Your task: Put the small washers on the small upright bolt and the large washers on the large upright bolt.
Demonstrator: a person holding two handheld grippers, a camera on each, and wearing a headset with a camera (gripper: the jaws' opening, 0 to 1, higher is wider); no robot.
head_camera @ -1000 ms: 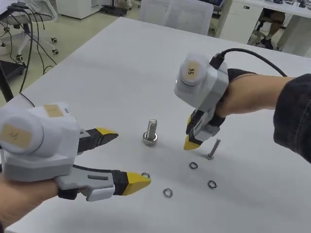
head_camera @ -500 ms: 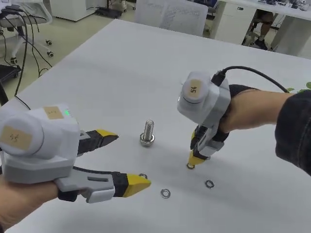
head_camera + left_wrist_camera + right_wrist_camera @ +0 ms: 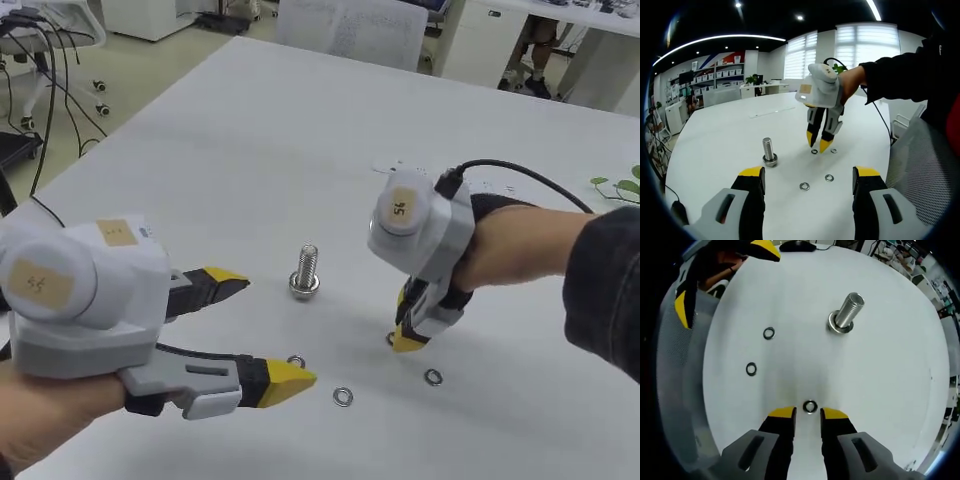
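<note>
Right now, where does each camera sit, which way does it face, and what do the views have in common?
Head view: on the person's head, facing forward and down at the table; the left gripper, right gripper and a dark sleeve show.
Left gripper view: on the left gripper, facing low across the table, past its own open jaws, toward the large bolt and right gripper.
Right gripper view: on the right gripper, facing steeply down; own jaws, a washer just ahead.
Shared: all three see the large bolt.
</note>
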